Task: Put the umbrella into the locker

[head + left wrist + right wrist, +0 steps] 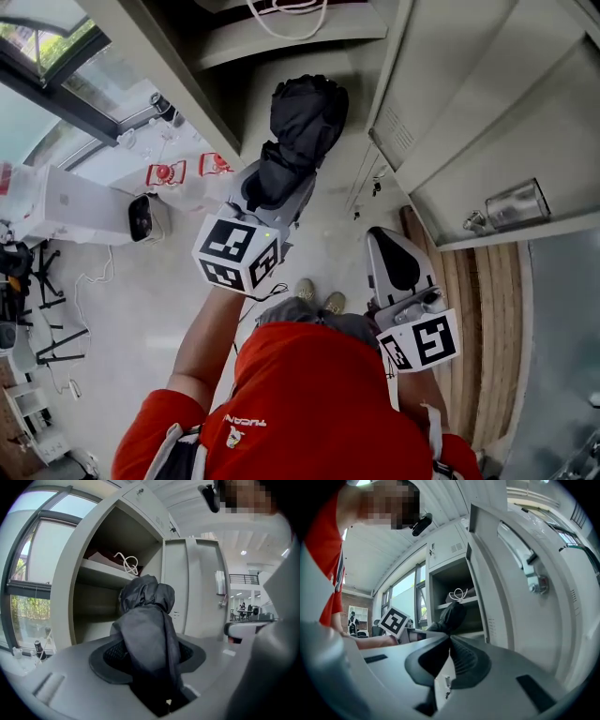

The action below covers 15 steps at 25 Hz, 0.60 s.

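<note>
Folded black fabric umbrella [305,131] before the open grey metal locker [164,66]
It sits between the left gripper's [274,187] jaws, below the shelf [281,45] where a looped white cord [289,21] lies; the swung-out locker door [441,84] stands right, the right gripper [398,267] near it.

Two grippers are seen: left gripper [274,184] and right gripper [382,240]. There is one black folded umbrella [306,120], one open locker [161,64], one white cord [287,19], two shoes [307,289].

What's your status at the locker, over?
Status: left tool shut on umbrella; right tool shut, empty. Umbrella before open locker, not inside yet. Nothing blocking; door open, white cord on upper shelf.
</note>
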{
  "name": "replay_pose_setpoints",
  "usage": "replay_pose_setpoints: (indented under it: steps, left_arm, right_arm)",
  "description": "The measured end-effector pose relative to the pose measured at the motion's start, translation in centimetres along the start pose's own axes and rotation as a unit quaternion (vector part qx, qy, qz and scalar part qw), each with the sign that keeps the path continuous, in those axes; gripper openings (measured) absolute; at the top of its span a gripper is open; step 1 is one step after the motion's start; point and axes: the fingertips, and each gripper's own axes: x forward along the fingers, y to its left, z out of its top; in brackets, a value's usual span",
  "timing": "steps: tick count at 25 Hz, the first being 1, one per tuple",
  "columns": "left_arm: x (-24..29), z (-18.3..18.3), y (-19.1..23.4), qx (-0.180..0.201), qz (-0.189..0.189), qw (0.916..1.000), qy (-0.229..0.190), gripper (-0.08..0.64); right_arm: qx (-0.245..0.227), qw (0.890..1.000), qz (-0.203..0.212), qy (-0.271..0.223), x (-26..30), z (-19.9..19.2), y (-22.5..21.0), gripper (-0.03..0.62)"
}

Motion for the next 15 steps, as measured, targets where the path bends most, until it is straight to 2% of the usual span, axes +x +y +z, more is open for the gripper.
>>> replay_pose_setpoints:
  steps: [5, 11, 15]
  left_arm:
    - [2.0, 0.3, 2.8, 0.027, 0.035, 0.9983, 0.036, 0.227]
    - [4.8, 0.3, 4.6, 0.036, 0.031, 0.9959, 0.077, 0.227]
    - [6.3, 0.2, 5.2, 0.061, 0.039, 0.9930, 0.094, 0.229]
  right_arm:
    - [-0.010, 1.000, -0.003, 0.006, 1.9, 0.0, 0.8, 0.003]
    - [-0.018, 1.000, -0.014, 0.010, 3.6, 0.1, 1.2, 0.003]
    - [-0.015, 1.000, 0.007, 0.010, 4.6, -0.3, 1.4, 0.003]
